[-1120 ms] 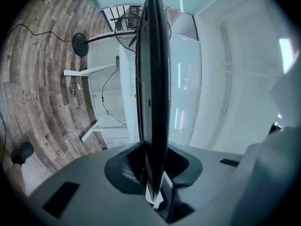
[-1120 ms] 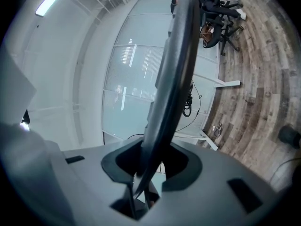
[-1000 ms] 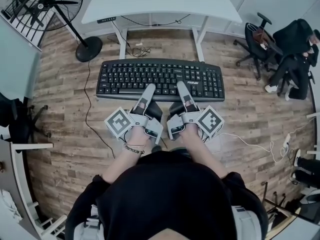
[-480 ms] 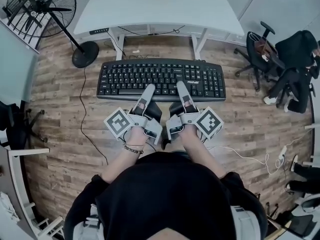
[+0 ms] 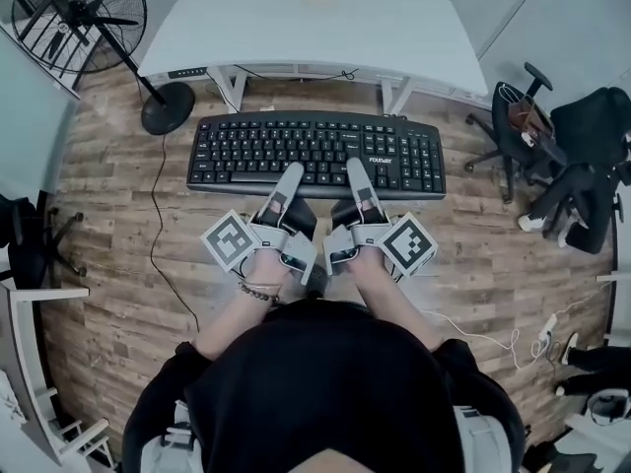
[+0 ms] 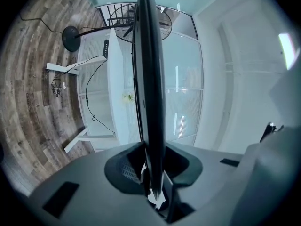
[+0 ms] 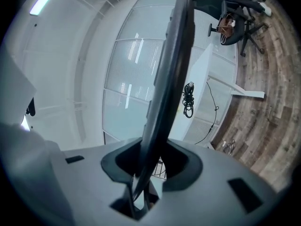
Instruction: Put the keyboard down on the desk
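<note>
**carrying the keyboard up to the desk, not down yet**

head view: the keyboard point(image 5: 315, 156) is up in the air over the wood floor point(image 5: 118, 264), keys facing up. the left gripper point(image 5: 289, 178) and right gripper point(image 5: 356, 172) both have its near edge, side by side around the middle. compared with a second ago the white desk point(image 5: 296, 28) fills more of the top of the frame. the keyboard's far edge now sits just short of the desk's front edge, and the fan point(image 5: 79, 13) has slid out toward the corner. looks to me like the walk-up is nearly done, but nothing is resting on the desk yet.

left gripper view: the keyboard is edge-on, running straight out from between the jaws. they're clamped on it, same grip as before, with the desk beyond it.

right gripper view: same deal, the keyboard's edge sits between the jaws and they've got hold of it. they're opening a touch right now though, so that side is the looser one.

my guess is it still needs carrying forward over the desk top and lowering flat. i'd watch that right grip until it's down.
</note>
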`<state>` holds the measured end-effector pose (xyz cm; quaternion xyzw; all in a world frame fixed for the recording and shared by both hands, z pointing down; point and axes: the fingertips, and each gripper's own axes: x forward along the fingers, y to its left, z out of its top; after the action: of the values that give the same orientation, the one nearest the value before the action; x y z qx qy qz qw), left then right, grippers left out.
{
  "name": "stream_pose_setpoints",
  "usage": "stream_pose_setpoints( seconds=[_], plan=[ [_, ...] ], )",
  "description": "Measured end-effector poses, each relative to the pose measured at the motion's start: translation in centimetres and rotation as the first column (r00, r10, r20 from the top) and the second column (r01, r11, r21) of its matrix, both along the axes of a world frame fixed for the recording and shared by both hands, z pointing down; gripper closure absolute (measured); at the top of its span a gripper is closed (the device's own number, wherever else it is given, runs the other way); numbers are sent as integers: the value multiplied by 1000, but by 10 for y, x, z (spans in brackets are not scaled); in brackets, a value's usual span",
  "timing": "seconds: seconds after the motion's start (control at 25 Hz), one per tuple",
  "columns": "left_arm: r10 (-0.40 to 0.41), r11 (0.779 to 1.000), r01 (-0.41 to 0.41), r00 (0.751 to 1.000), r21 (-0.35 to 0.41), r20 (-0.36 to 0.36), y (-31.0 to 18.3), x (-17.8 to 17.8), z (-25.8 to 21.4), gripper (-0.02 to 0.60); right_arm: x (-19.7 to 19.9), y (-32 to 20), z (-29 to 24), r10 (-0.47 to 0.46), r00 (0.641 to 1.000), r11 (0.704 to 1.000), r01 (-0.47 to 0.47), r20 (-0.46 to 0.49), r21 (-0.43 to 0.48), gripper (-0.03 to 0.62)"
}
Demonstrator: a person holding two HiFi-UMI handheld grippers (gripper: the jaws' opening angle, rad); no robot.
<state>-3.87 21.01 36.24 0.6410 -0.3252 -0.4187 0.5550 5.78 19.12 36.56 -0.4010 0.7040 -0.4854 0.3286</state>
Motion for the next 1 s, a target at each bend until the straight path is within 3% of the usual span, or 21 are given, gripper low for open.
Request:
stream_pose_setpoints(
  seconds=[0.28, 1.0],
  plan=[
    [-5, 1000, 5, 999, 11, 36, 5, 1, 1, 482, 0, 4, 7, -12, 1000, 1000, 12, 22, 5, 474],
    [11, 999, -12, 1000, 33, 26, -7, 2, -3, 477, 2, -6, -2, 9, 1000, 999, -10, 14, 32, 470]
  ],
)
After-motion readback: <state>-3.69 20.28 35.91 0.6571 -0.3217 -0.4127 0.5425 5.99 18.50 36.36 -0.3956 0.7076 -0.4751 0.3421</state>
